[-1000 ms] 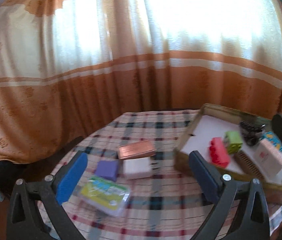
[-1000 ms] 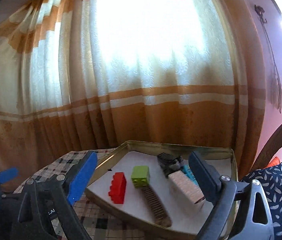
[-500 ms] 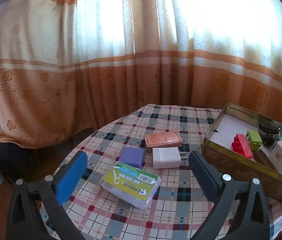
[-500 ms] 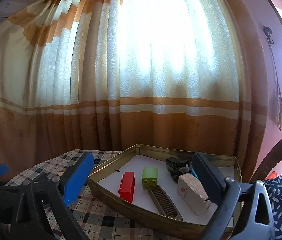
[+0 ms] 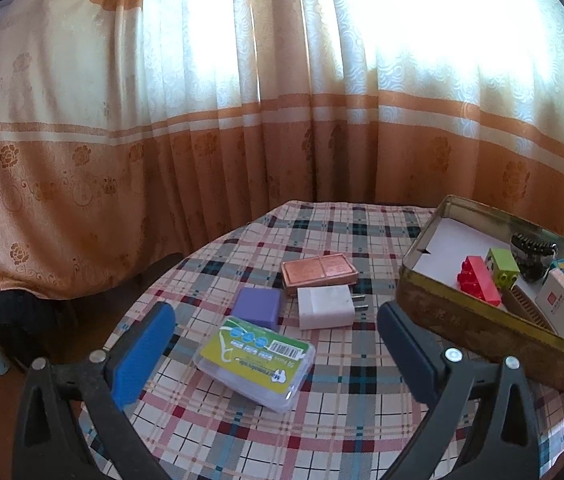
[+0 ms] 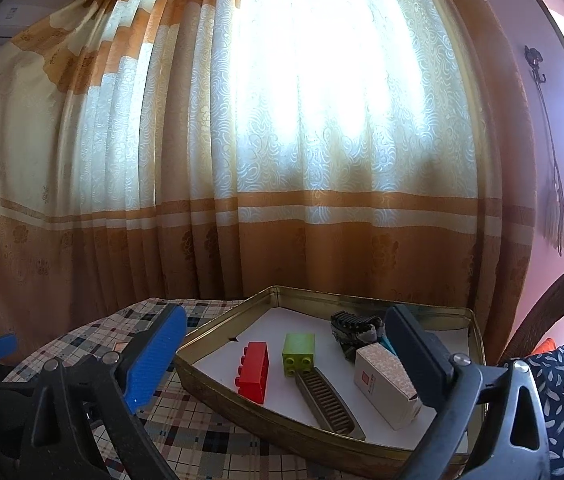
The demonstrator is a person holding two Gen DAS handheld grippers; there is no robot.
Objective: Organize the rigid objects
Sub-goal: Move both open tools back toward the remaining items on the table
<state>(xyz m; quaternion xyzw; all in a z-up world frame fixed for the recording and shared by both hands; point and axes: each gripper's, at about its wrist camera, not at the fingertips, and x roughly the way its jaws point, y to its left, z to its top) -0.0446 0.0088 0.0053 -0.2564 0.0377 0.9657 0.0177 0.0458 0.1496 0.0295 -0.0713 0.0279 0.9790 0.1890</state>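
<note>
Plaid table (image 5: 322, 420). Brass tray (image 6: 218, 384): white box (image 6: 386, 388), comb (image 6: 326, 396), red brick (image 6: 254, 372), green brick (image 6: 299, 352). Loose on cloth: labelled case (image 5: 256, 362), copper tin (image 5: 318, 272), charger (image 5: 326, 306), purple block (image 5: 257, 307). My left gripper (image 5: 274, 356) and right gripper (image 6: 282, 356): both spread, empty.

You see a tablecloth (image 5: 334, 432) checked in red, black and grey-blue on cream. On it lie a copper-pink case (image 5: 319, 271), a lilac block (image 5: 257, 306), a white charger (image 5: 325, 306) and a clear box (image 5: 255, 361) with a green-and-yellow label. Your brass-gold tin (image 6: 310, 442), lined white, holds a red brick (image 6: 253, 371), a lime-green brick (image 6: 299, 354), a brown comb (image 6: 328, 402), a black clip (image 6: 356, 326) and a white carton (image 6: 386, 384). The curtain (image 6: 282, 160) is cream with orange bands.
</note>
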